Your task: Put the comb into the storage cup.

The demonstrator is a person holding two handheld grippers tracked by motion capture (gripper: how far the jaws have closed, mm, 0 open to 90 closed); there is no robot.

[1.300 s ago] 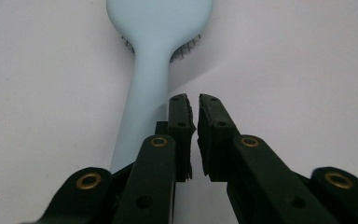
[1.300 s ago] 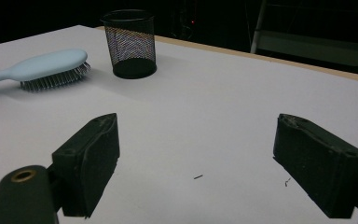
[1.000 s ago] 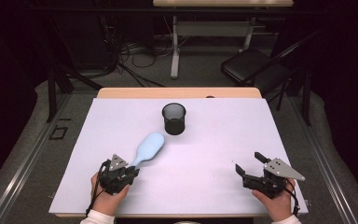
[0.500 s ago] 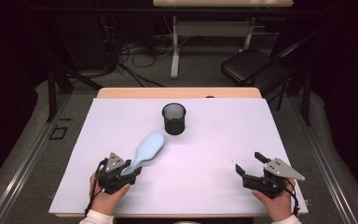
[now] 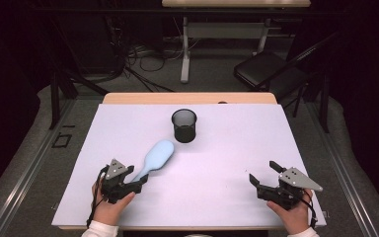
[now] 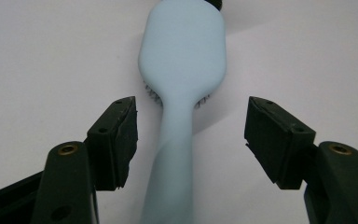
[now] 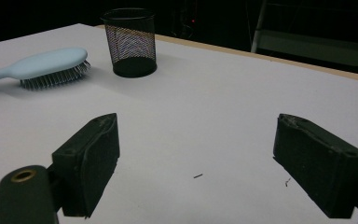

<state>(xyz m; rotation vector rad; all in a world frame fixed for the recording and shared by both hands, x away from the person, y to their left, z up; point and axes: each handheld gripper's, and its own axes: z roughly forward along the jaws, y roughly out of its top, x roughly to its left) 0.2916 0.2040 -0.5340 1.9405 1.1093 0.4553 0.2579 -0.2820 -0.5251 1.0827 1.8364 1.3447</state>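
Since the earlier pictures the left gripper (image 5: 139, 183) has let go: its jaws have just been opening and now stand apart on either side of the handle of the pale blue plastic hairbrush (image 5: 155, 157), with clear gaps between each black pad and the handle in the left gripper view, so the pale blue plastic hairbrush (image 6: 182, 79) is released, not pinched. The brush itself has hardly shifted. It lies bristles down on the white table top (image 5: 227, 148), its oval head pointing toward one o'clock from the left gripper and its slim handle running back between the jaws. The black wire-mesh cup (image 5: 184, 125) stands upright at about one o'clock from the brush head, near it but not touching. The right gripper (image 5: 264, 174) rests low at the table's five o'clock corner, unmoved, its jaws spread wide over bare table with nothing between them; from its own view the brush (image 7: 51, 65) lies at ten o'clock and the mesh cup (image 7: 130, 42) at eleven.
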